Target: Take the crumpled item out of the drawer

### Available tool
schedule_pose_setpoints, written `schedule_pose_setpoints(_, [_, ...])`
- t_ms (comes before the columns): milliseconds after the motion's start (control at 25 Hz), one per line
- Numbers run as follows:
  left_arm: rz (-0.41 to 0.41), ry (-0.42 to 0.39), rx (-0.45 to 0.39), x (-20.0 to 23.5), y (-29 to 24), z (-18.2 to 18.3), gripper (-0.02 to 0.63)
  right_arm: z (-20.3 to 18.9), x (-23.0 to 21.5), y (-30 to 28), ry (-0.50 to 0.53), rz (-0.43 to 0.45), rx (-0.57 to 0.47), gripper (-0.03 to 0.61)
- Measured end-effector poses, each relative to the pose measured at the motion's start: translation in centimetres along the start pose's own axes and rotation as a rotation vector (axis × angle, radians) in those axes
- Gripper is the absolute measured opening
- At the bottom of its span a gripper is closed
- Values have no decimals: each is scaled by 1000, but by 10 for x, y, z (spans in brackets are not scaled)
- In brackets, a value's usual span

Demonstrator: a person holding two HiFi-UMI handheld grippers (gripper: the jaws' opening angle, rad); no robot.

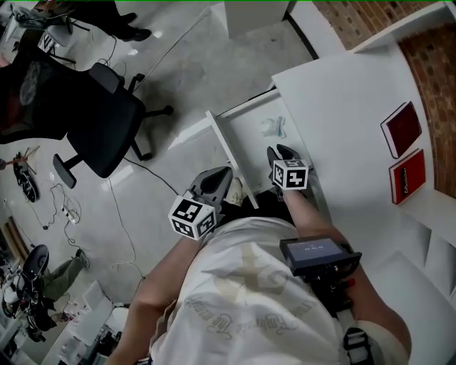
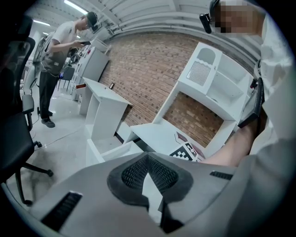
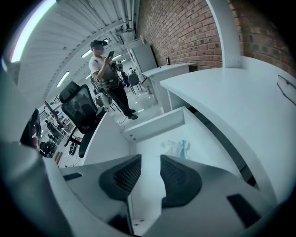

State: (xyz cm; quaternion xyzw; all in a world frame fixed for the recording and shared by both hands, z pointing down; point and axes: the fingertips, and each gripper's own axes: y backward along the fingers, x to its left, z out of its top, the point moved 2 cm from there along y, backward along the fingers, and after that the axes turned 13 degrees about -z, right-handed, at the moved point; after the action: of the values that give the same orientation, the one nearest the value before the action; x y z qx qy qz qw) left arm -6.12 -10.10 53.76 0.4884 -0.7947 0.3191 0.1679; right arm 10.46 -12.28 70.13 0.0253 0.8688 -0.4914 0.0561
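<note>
Hovering over the open drawer (image 1: 251,139), the right tool (image 3: 150,161) has its jaws apart and empty, the crumpled item (image 3: 178,148) just ahead; the left tool (image 2: 148,157) is closed.

Bright, even light from ceiling strips (image 2: 76,5); soft shadows; gripper views fisheye-warped, corners black; near fingers (image 3: 122,178) soft.

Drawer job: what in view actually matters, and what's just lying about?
Job:
- crumpled item, lying in the open drawer
- right gripper, jaws apart and empty, over the drawer

Lying about:
- red book and second red book, on the desk
- office chair, on the floor
</note>
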Motion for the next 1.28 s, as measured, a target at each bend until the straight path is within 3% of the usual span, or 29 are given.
schedule_pose_setpoints(400, [21, 31, -15, 10, -11, 6, 20, -2, -6, -35, 42, -31, 57, 168])
schedule_pose_setpoints(760, [62, 93, -3, 21, -5, -7, 20, 3, -17, -70, -63, -58, 93, 184])
schedule_pose_setpoints(1280, [98, 142, -7, 43, -5, -11, 20, 4, -34, -117, -91, -173, 132, 207])
